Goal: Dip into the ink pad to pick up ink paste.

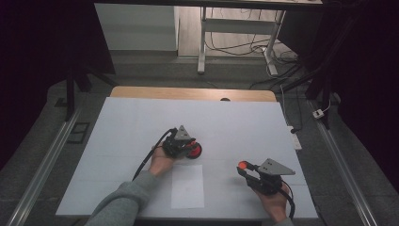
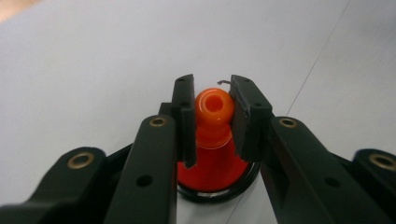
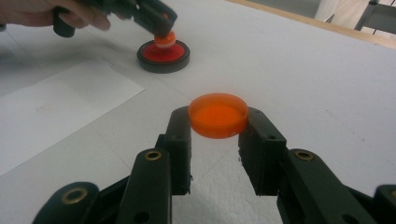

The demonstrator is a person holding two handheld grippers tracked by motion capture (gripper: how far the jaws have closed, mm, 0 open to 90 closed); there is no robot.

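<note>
cone base (image 2: 212, 186): black ring under the orange cone (image 2: 214, 109) was mostly covered by the left gripper (image 2: 214, 112) arms; only a front arc showed.
cone sides: hidden behind the pads (image 2: 187, 116) clamped on the knob.
cone in high view: too small to make out; only a red spot (image 1: 194, 150) beside the gripper body.
orange disc (image 3: 218, 115): its left and right edges were covered by the right gripper (image 3: 218, 135) pads; underside not visible.
left hand (image 3: 51, 14): cut off by the top and left edges in the right gripper view.
paper sheet (image 3: 56, 109): ran off the left edge; faint mark on it too small to read.
right forearm: cut off at the bottom edge of the high view.
</note>
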